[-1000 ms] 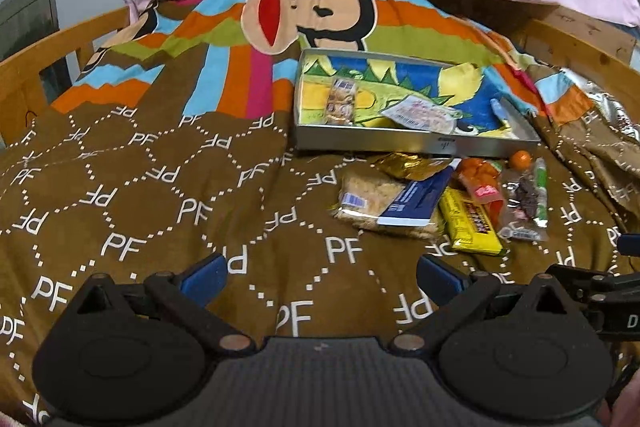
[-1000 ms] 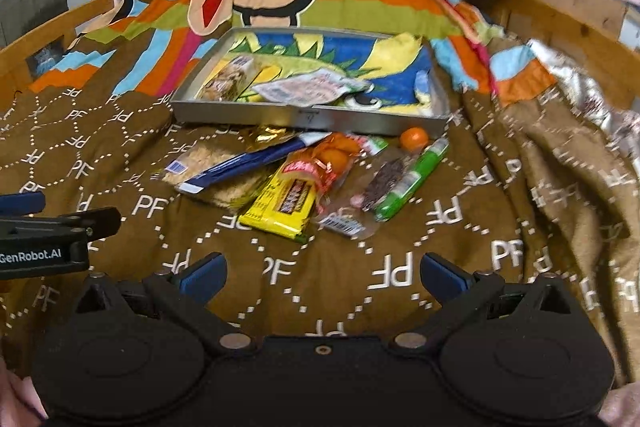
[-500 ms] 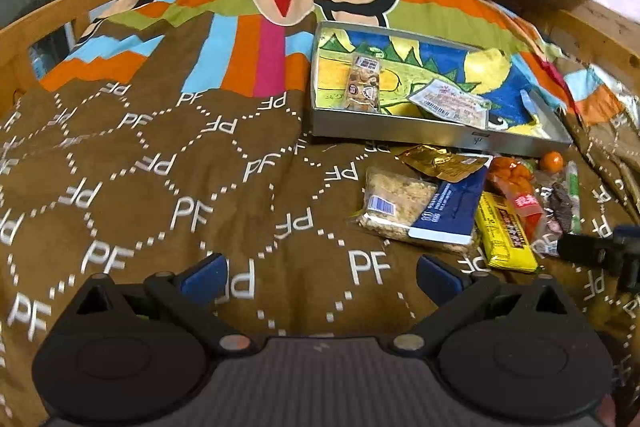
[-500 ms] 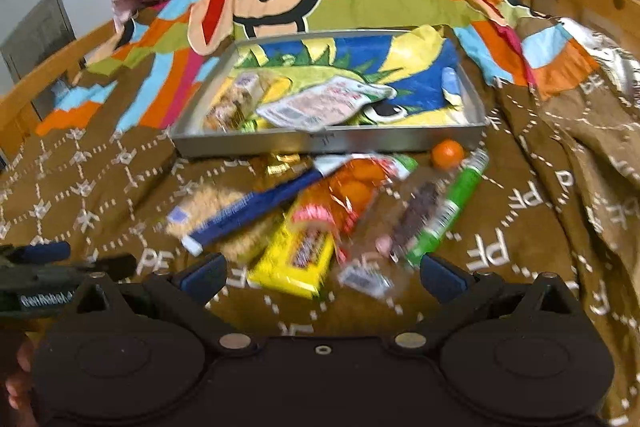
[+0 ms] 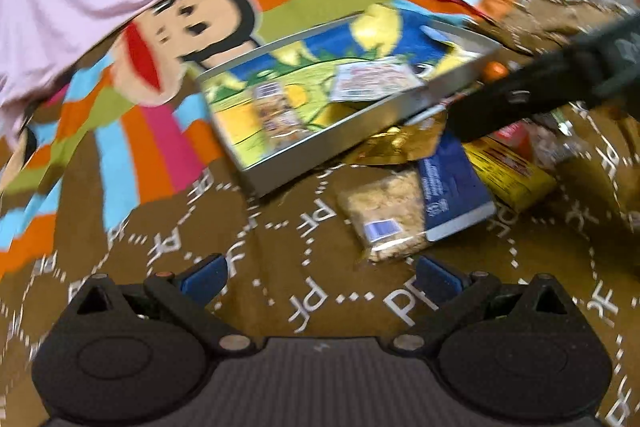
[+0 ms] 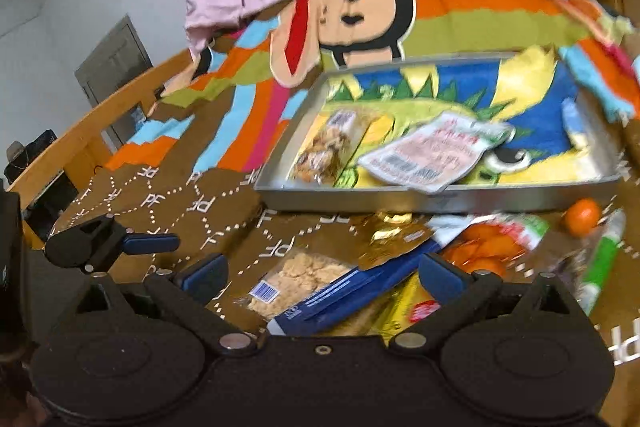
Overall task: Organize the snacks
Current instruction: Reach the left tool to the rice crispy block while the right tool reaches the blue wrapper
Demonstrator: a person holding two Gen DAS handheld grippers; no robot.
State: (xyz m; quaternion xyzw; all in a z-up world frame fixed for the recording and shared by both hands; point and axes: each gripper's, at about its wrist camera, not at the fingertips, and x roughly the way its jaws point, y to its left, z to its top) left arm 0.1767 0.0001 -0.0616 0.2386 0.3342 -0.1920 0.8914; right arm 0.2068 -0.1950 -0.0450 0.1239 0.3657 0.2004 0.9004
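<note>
Now my right hand-held gripper [image 6: 320, 277] hangs spread over the blue packet [image 6: 352, 293] beside the tray [image 6: 440, 199], my left hand-held gripper [image 5: 320, 277] also spread.

Left claw [image 5: 320, 273]: matte black body, two round black housings, angled black link arms with silver rivets, blue finger pads [image 5: 202, 273], grey ribbed panel at centre.
Right claw [image 6: 320, 273]: same black housings and link arms, silver rivets, blue pads [image 6: 440, 271], smooth black centre plate with one small screw hole.
</note>
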